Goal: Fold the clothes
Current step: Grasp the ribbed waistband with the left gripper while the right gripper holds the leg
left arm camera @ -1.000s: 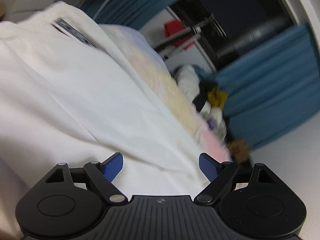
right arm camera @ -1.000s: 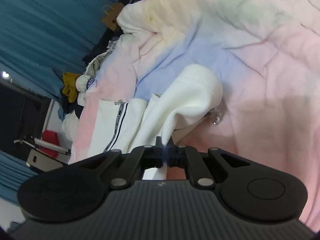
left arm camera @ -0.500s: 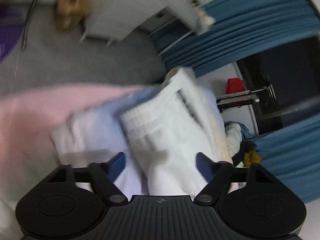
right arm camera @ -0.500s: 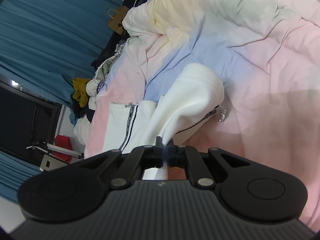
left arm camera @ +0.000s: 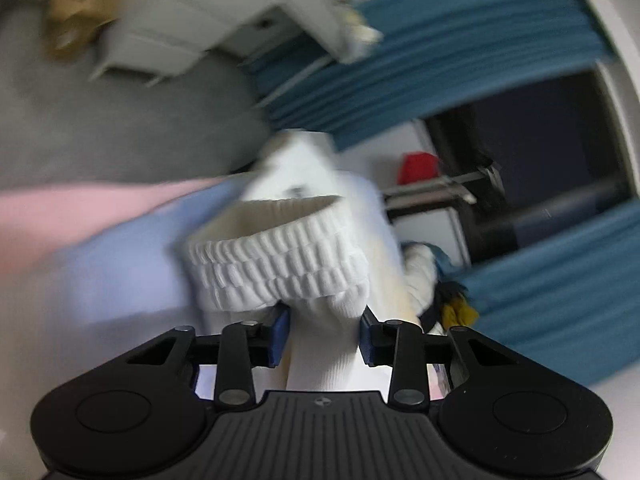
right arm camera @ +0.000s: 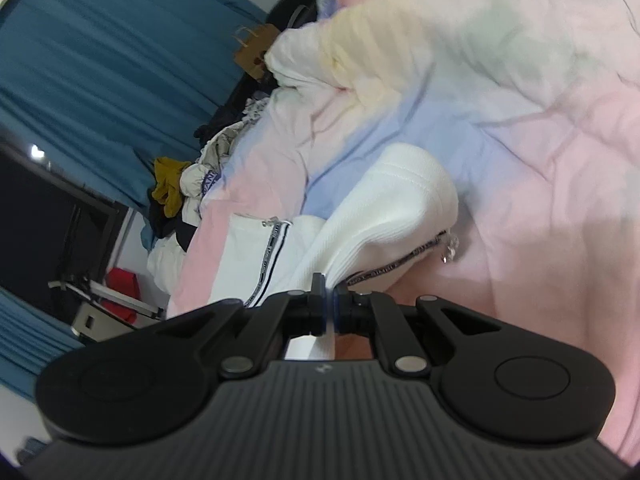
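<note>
Closing since before, left gripper [left arm camera: 323, 334] jaws now flank white garment [left arm camera: 280, 268]; right gripper [right arm camera: 329, 304] jaws pinch it.

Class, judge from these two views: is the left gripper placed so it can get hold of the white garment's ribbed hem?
Probably yes. The left gripper already has white garment fabric between its blue pads, just under the ribbed hem, and nothing blocks it. The view is blurred, so a firm grip is unclear.

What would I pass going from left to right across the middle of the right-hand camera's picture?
Blue curtain → mustard-yellow garment → white jacket with striped trim → zipper pull → pink bedsheet.
</note>
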Action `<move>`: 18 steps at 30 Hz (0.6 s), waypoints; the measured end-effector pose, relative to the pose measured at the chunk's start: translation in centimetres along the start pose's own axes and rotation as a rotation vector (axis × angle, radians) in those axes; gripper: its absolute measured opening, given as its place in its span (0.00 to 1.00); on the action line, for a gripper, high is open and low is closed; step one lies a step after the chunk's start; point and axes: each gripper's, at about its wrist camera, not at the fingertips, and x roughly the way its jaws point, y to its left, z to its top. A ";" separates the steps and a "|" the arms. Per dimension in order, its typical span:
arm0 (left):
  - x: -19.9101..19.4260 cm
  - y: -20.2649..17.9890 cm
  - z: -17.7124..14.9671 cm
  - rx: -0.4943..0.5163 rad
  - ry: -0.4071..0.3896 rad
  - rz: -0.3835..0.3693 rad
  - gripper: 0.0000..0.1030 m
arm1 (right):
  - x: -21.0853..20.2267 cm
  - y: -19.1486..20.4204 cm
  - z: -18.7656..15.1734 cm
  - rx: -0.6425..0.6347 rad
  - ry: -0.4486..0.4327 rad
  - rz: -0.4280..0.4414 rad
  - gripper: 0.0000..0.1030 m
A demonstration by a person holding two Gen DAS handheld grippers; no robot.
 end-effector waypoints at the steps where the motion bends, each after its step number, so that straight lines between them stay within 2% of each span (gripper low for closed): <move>1: 1.2 -1.2 0.3 0.029 0.008 0.001 0.35 | 0.2 0.3 0.0 -0.014 -0.005 -0.007 0.06; 3: 4.4 -3.1 0.8 0.080 0.037 0.024 0.36 | 0.9 0.7 0.1 -0.030 -0.011 -0.026 0.06; 7: 11.7 -3.8 0.4 0.148 0.125 0.179 0.35 | 2.2 1.5 0.2 -0.063 -0.023 -0.064 0.06; 9: 13.3 -3.2 0.0 0.179 0.140 0.231 0.32 | 2.8 1.8 0.2 -0.079 -0.030 -0.083 0.06; 11: 13.1 -3.6 -0.2 0.194 0.135 0.203 0.37 | 3.4 2.2 0.2 -0.096 -0.033 -0.102 0.05; 12: 13.0 -3.9 -0.3 0.201 0.132 0.185 0.46 | 3.6 2.2 0.1 -0.101 -0.030 -0.109 0.05; 14: 11.1 -4.0 -0.8 0.208 0.146 0.136 0.55 | 3.8 2.1 0.0 -0.102 -0.021 -0.110 0.05; 17: 7.3 -3.9 -1.2 0.231 0.146 0.087 0.59 | 3.7 1.9 -0.1 -0.089 -0.013 -0.097 0.06; 18: 6.0 -3.5 -0.9 0.236 0.134 0.075 0.64 | 3.6 1.8 0.0 -0.082 -0.011 -0.090 0.05</move>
